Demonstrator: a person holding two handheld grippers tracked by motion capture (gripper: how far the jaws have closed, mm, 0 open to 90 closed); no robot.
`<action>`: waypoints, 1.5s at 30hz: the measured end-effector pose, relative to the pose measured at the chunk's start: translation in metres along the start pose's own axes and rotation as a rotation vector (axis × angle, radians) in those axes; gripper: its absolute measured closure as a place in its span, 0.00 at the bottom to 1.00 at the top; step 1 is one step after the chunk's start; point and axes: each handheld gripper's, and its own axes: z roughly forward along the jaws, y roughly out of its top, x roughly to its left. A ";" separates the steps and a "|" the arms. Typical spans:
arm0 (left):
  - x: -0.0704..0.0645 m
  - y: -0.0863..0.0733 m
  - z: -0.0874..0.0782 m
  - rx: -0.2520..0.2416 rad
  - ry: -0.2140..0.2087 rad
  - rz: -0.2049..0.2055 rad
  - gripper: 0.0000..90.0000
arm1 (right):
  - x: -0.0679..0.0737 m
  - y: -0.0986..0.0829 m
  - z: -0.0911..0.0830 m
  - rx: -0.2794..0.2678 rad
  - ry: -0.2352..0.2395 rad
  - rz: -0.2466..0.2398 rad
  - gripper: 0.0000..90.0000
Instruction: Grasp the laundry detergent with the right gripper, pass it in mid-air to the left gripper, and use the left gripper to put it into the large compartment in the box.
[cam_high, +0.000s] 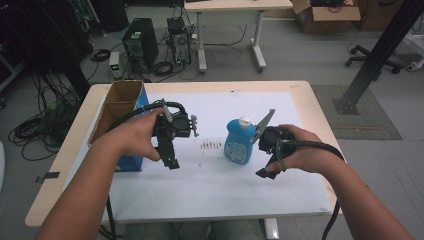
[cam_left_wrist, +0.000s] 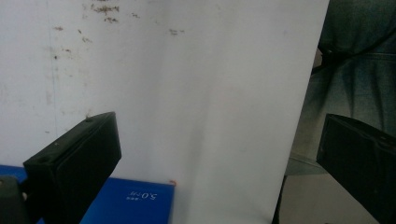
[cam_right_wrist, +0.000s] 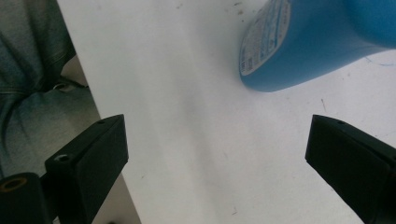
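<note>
Even, soft overhead light fills the high view; the white sheet (cam_high: 215, 180) on the table is bright without glare, while the far left floor sinks into dark. Shadows under the hands are faint. Lines bow slightly toward the edges. Both gripper views are soft and grainy, with a bluish cast; the near black jaws are blurred and nearly featureless.

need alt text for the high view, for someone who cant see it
A person holds a hand-held gripper in each hand, left and right, over a white table, both open and empty. A blue bottle stands between them; an open cardboard box sits far left.
</note>
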 end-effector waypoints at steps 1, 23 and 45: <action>-0.001 0.000 0.000 0.000 0.000 0.000 0.00 | -0.001 -0.001 0.001 -0.006 -0.001 0.007 0.07; -0.023 -0.004 0.004 0.013 -0.010 0.038 0.00 | -0.023 -0.024 0.029 -0.183 -0.036 0.146 0.06; -0.041 -0.009 0.004 0.021 -0.016 0.059 0.00 | -0.033 -0.034 0.060 -0.302 -0.051 0.219 0.06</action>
